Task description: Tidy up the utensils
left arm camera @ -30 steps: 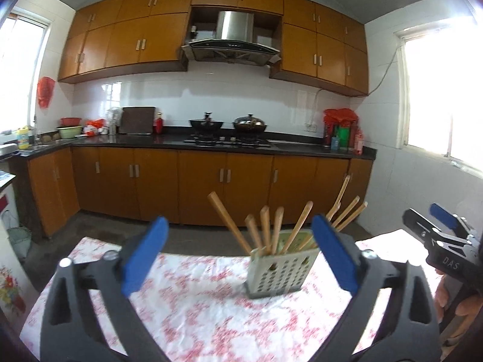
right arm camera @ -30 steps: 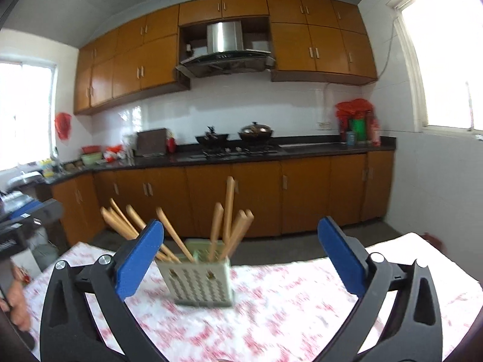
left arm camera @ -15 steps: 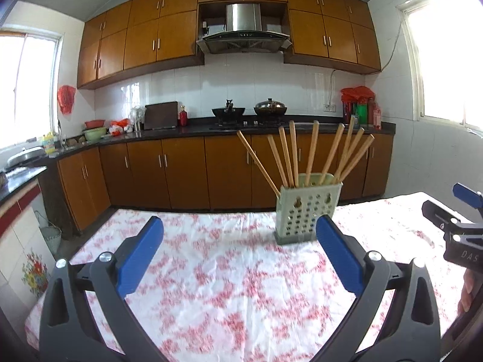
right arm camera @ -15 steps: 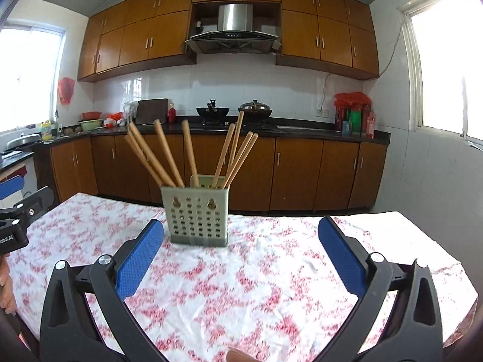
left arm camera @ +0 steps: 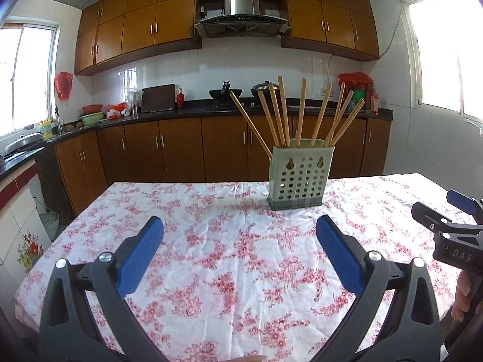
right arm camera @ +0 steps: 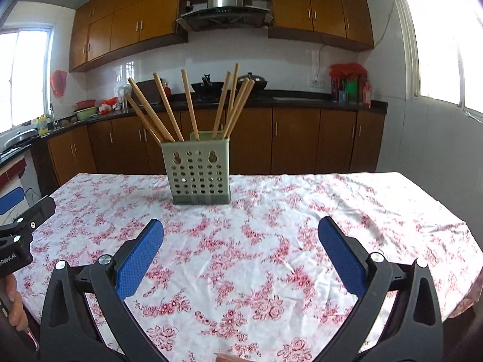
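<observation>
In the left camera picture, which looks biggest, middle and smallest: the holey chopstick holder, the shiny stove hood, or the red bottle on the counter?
1. Chopstick holder, though nearness to the camera flatters it.
2. Stove hood, looking nearly alike in size.
3. Red bottle, clearly smallest.

We see a white tablecloth (left arm camera: 229, 259) with red flowers, a pale grey-green perforated holder (left arm camera: 300, 178) of tan wooden chopsticks (left arm camera: 302, 111), and blue pads (right arm camera: 139, 259) on black gripper arms.
</observation>
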A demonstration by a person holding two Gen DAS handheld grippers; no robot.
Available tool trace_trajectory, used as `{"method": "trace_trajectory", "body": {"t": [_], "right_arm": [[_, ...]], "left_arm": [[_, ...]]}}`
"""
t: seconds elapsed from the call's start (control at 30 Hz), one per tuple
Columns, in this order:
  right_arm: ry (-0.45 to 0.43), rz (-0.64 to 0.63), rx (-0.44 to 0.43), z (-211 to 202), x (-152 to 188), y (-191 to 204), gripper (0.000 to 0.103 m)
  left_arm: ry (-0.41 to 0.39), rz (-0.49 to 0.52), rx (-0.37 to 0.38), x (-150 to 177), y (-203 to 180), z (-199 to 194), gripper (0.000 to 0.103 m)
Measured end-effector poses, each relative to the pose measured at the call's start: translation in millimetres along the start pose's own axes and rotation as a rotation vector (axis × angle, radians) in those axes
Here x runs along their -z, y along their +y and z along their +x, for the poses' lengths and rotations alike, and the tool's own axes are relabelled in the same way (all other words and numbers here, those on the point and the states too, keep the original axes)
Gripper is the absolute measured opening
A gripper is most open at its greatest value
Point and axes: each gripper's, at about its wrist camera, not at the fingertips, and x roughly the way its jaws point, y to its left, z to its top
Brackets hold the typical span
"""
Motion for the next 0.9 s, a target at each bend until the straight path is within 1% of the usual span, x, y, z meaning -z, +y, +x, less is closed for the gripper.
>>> {"method": "trace_trajectory", "body": {"t": [0.2,0.9], "right_arm": [[0.017,0.001,-0.002,-2.0,6.7,-1.4,0.101],[0.006,-0.006,-0.01,-6.3,7.4,-1.1,0.101]], "left_arm": [[0.04,-0.008,0.012,6.2,-2.7,4.9,0.099],[0.038,-0.01,0.021,6.9,-6.4,2.4,0.099]]}}
